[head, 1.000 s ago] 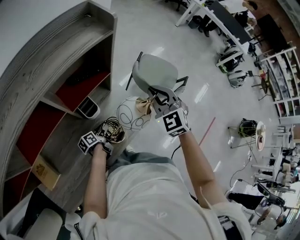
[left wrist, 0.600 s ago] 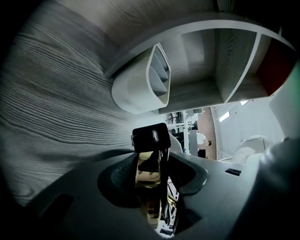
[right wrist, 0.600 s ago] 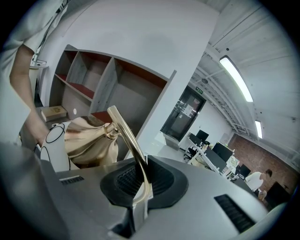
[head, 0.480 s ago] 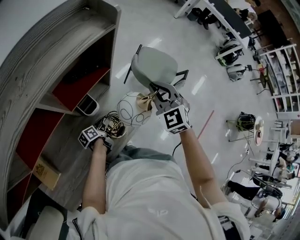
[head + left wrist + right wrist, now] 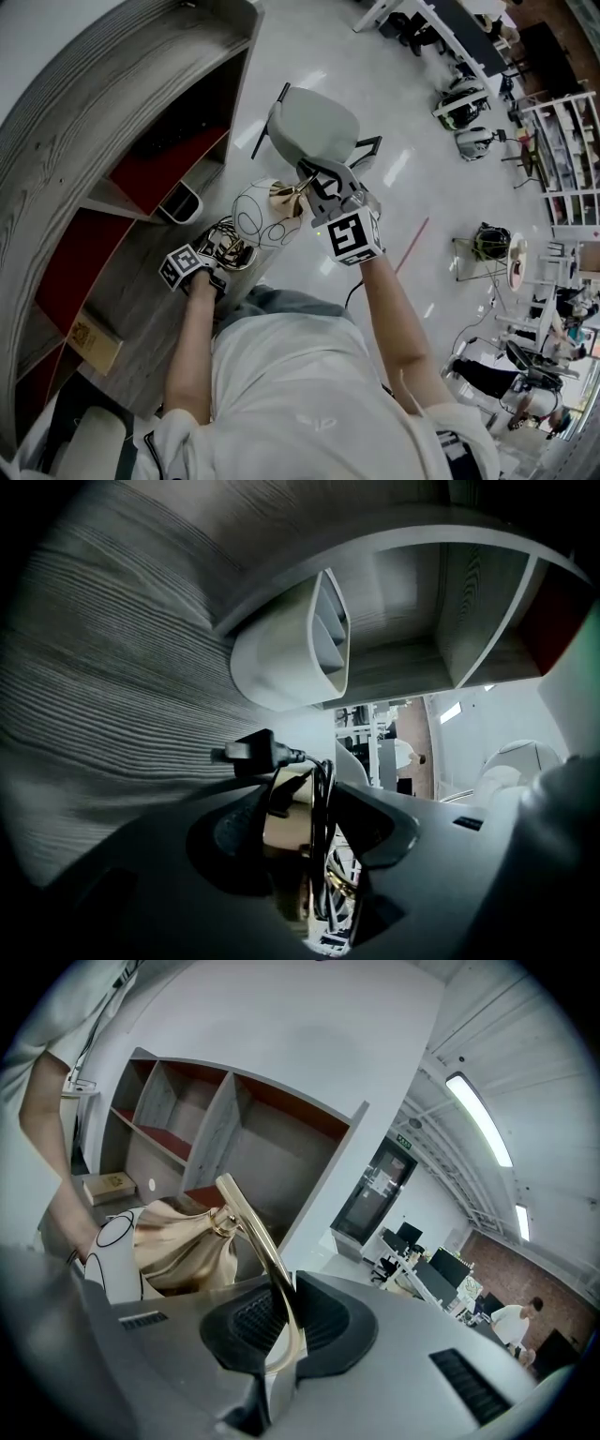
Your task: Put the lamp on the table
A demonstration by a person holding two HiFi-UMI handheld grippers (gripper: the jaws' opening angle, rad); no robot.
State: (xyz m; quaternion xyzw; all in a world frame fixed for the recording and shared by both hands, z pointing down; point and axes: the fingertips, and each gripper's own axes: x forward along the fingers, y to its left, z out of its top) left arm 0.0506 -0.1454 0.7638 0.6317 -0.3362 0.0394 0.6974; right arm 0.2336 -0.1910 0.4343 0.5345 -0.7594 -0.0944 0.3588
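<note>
The lamp has a white globe shade (image 5: 265,214) with black line drawings, a gold stem (image 5: 286,194) and a gold base (image 5: 225,246) wrapped in black cord. It lies tilted over the edge of the grey wooden table (image 5: 122,300). My right gripper (image 5: 309,183) is shut on the gold stem (image 5: 251,1227), near the shade (image 5: 117,1260). My left gripper (image 5: 217,262) has the base (image 5: 286,832) and cord between its jaws, which are opening; the pads still touch it. The black plug (image 5: 251,750) sticks out past my left gripper (image 5: 298,808).
A grey shelf unit with red backs (image 5: 141,122) rises behind the table. On it lie a white slotted device (image 5: 178,202) and a tan box (image 5: 92,339). A grey chair (image 5: 314,131) stands on the floor just past the lamp.
Both grippers and the lamp have shifted slightly toward the shelf side. The base end sits a little lower against the table.
</note>
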